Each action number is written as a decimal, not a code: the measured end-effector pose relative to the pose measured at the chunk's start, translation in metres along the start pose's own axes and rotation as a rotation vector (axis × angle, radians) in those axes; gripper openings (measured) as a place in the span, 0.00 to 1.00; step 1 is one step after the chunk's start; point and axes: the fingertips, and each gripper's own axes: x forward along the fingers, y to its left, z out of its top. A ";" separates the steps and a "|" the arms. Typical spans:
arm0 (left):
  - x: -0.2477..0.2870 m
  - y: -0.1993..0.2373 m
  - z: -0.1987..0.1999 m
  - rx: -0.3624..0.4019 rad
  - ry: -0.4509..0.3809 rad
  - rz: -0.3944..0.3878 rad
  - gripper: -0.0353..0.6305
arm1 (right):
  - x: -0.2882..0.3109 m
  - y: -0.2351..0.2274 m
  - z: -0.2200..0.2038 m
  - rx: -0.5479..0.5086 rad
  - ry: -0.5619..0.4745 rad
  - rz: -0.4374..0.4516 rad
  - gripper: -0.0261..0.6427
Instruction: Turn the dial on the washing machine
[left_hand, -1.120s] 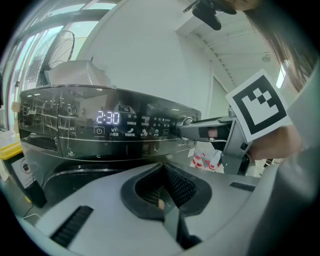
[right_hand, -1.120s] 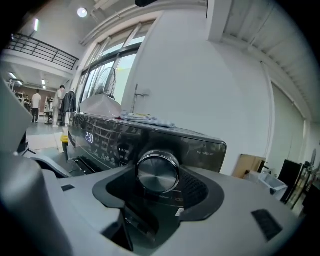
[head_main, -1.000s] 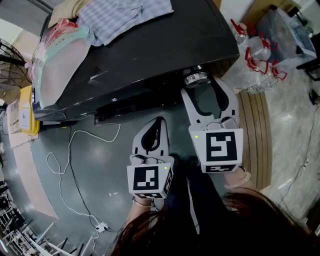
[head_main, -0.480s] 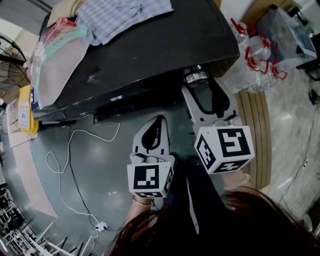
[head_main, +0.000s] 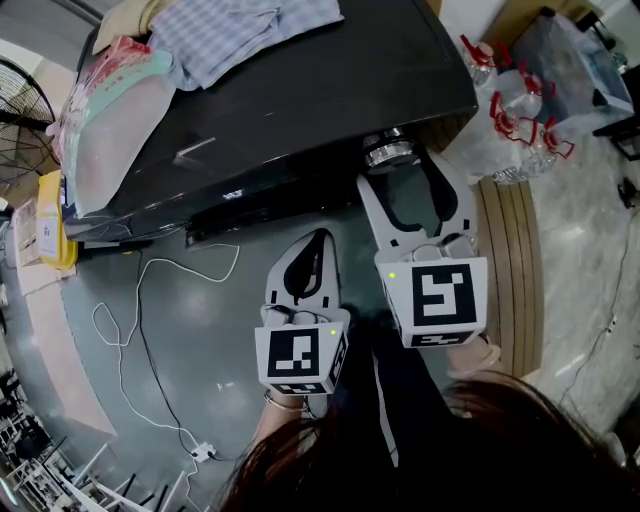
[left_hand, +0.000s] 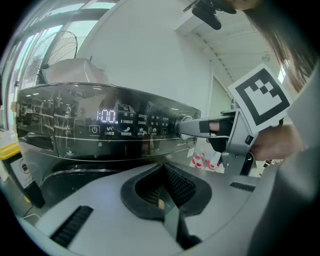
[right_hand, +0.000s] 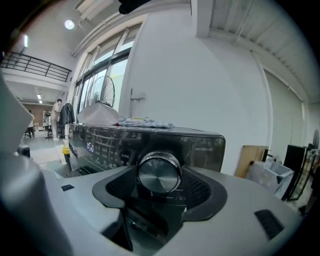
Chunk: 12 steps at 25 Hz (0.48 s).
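Rolled back level from its tilt, the right gripper (head_main: 400, 175) pinched the dial (right_hand: 159, 174) by its rim; polished metal, likely slippery and stiff. The left gripper (head_main: 318, 240) had its jaws pressed together, empty.

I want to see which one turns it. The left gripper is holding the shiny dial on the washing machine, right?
Not the left one. The right gripper is holding the shiny dial on the washing machine; the right gripper view shows the dial between its jaws. The left gripper is shut on nothing, back from the panel.
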 end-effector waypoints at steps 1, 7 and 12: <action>0.000 0.000 0.000 -0.001 -0.001 0.000 0.07 | 0.000 0.000 0.000 -0.003 0.000 -0.001 0.48; -0.001 0.000 -0.001 -0.001 -0.003 0.001 0.07 | 0.000 -0.002 -0.002 -0.015 0.000 -0.011 0.47; -0.001 0.000 -0.004 -0.010 0.002 0.001 0.07 | -0.001 -0.007 -0.005 0.132 -0.014 0.009 0.47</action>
